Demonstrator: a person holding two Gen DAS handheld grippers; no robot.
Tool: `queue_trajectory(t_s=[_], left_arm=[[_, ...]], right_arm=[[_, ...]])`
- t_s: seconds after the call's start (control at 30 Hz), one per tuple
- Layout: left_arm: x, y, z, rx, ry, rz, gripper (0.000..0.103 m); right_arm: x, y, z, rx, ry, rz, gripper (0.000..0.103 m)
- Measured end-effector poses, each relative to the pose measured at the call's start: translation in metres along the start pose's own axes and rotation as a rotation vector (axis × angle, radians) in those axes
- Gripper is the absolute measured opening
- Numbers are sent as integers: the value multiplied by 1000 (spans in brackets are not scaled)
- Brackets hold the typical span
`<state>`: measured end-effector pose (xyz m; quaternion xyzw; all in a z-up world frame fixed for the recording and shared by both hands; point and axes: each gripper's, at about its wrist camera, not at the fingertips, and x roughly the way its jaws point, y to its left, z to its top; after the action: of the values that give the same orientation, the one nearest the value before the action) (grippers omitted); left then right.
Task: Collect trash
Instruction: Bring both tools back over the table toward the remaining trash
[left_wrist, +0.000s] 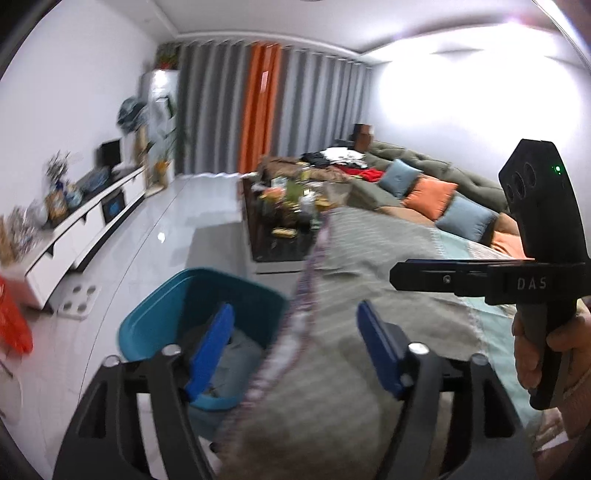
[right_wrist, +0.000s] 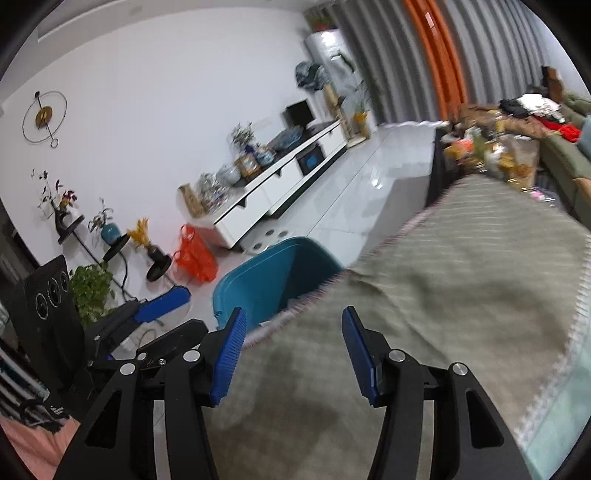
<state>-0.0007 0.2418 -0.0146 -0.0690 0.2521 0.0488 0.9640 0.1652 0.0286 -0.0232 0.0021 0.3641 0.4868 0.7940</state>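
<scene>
A teal bin (left_wrist: 155, 317) stands on the floor beside a table covered with a grey striped cloth (left_wrist: 369, 295); grey stuff lies inside the bin. My left gripper (left_wrist: 295, 332) is open and empty, its left finger over the bin and its right finger over the cloth. My right gripper (right_wrist: 291, 339) is open and empty above the cloth's edge (right_wrist: 443, 277), with the bin (right_wrist: 266, 273) just ahead to the left. The left gripper (right_wrist: 162, 299) also shows at the left of the right wrist view. The right gripper's body (left_wrist: 535, 280) shows at the right of the left wrist view.
A cluttered dark coffee table (left_wrist: 288, 206) stands ahead, with a sofa and cushions (left_wrist: 428, 192) to its right. A white TV cabinet (right_wrist: 280, 184) runs along the left wall. An orange bag (right_wrist: 195, 254) and plants (right_wrist: 92, 288) stand on the floor at left.
</scene>
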Motion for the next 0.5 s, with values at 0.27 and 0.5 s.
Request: queue_trajectory(t_s=[0.27, 0.5], left_arm=[[2, -93, 2, 141, -17, -95, 90], [13, -153, -1, 193, 6, -194, 90]], right_arm=[[-80, -42, -40, 89, -86, -134, 58], [-129, -78, -70, 155, -117, -221, 58]])
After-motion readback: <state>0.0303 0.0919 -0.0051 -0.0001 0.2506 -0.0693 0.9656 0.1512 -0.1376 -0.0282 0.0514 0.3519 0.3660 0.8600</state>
